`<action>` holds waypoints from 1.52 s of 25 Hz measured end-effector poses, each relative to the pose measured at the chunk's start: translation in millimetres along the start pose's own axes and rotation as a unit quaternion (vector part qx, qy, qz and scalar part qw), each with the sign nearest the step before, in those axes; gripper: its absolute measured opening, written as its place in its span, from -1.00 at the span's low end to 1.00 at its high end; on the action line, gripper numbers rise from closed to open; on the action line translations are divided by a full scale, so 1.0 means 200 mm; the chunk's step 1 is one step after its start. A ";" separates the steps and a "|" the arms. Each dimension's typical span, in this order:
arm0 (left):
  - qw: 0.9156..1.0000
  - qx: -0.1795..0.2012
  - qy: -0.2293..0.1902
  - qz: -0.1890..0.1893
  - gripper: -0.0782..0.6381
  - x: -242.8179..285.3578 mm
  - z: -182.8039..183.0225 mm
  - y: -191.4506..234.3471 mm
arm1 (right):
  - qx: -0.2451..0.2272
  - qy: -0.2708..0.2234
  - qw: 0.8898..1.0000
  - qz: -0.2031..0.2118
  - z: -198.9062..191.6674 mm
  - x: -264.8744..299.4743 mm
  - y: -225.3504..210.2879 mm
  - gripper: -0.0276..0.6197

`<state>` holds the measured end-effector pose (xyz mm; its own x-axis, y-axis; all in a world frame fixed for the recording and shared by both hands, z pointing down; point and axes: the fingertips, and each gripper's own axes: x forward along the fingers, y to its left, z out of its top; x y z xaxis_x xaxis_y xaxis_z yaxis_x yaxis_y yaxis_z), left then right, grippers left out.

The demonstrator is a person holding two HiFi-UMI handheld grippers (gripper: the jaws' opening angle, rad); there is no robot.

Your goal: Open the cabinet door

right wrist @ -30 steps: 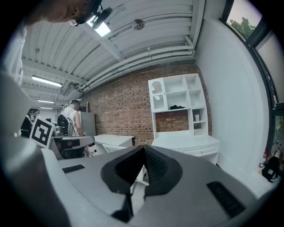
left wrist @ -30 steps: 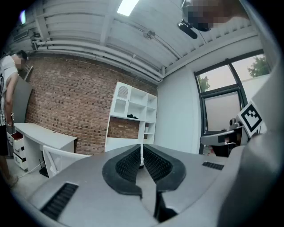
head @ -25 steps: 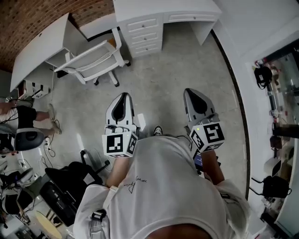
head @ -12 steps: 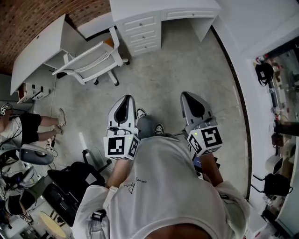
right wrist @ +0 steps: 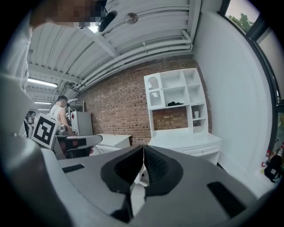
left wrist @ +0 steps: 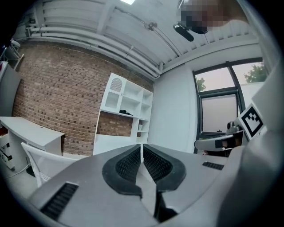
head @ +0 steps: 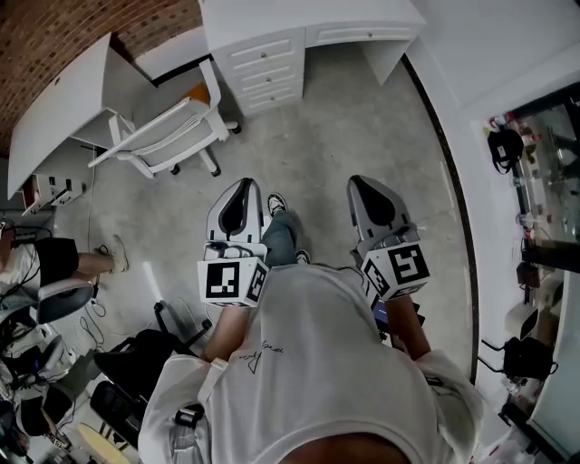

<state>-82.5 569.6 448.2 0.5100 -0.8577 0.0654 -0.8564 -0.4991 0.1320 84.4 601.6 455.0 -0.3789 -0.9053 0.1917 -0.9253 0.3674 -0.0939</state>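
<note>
No step is done yet: the grey left claw (left wrist: 142,148) and grey right claw (right wrist: 143,150) are held closed and empty, well apart from the white shelved cabinet (right wrist: 177,104).

Two grippers (head: 242,185) (head: 357,181), two white desks (head: 54,104) (head: 308,14), one chair (head: 170,136).

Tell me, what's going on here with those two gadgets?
A person in a white T-shirt holds a gripper in each hand. The left gripper and right gripper are both shut and empty, pointing across the floor toward a white desk with drawers and a shelf unit by the brick wall. Neither touches any furniture, so the cabinet task has not begun.
</note>
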 end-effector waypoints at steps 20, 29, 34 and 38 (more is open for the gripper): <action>1.000 0.011 -0.007 0.010 -0.71 0.81 0.25 0.73 | -0.032 0.007 0.999 0.029 0.37 1.10 -0.13 -0.83; 1.000 0.005 -0.004 0.012 -0.71 1.02 0.28 0.88 | -0.033 0.019 0.998 0.056 0.41 1.35 -0.17 -0.83; 1.000 -0.001 0.000 0.029 -0.71 1.15 0.27 0.94 | -0.029 0.018 0.995 0.091 0.43 1.49 -0.21 -0.84; 0.999 0.006 0.004 0.039 -0.71 1.32 0.26 0.99 | -0.003 0.004 0.991 0.134 0.48 1.65 -0.28 -0.84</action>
<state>-121.1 237.5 440.4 0.4420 -0.8931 0.0835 -0.8946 -0.4321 0.1144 12.8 262.4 430.5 -0.6117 -0.7729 0.1686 -0.7911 0.5963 -0.1362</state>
